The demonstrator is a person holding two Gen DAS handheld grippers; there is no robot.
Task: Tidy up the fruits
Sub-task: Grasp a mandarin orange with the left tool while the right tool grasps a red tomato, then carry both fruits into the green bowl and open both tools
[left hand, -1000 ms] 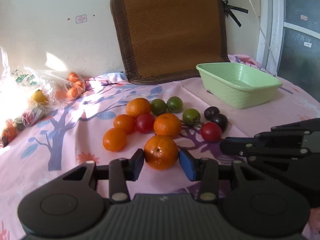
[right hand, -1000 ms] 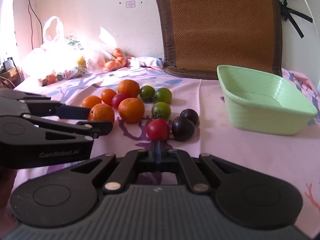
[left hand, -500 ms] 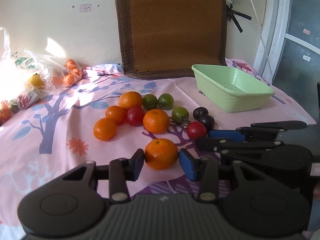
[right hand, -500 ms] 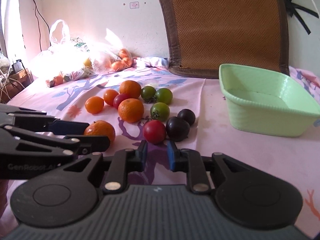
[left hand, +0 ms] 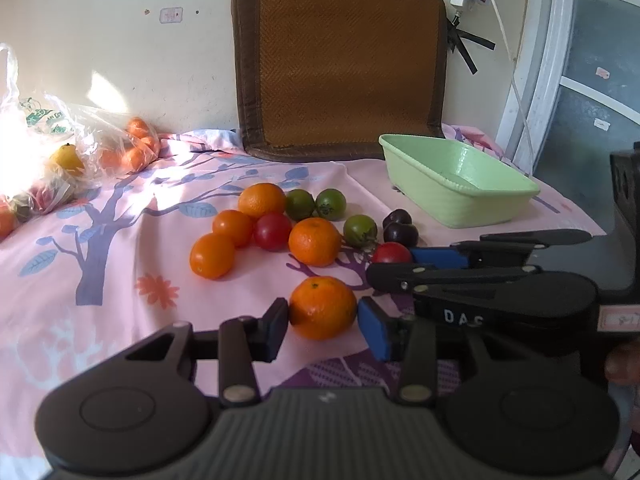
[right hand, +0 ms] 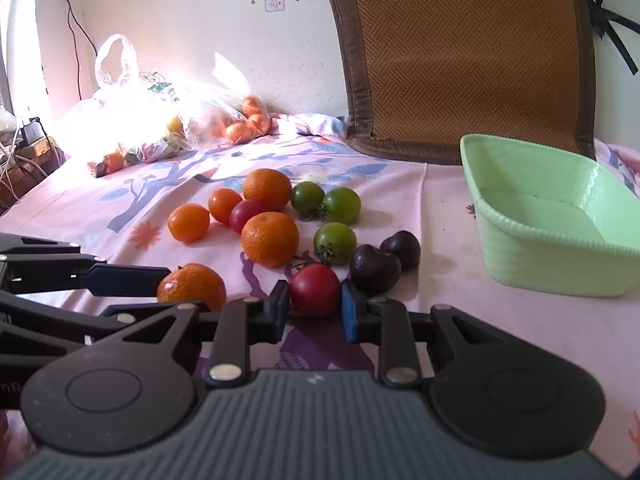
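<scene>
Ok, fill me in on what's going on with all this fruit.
A person is sorting fruit with a handheld gripper in each hand. The left gripper is closed on an orange, a little apart from the pile. The right gripper has just been opening its jaws, and a red tomato now sits between them, seemingly not yet squeezed. The green tub is empty.

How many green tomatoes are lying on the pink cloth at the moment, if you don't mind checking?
3. Two green tomatoes touch at the back of the group, beside the rear orange; the third lies nearer, left of the dark plums. None looks hidden.
</scene>
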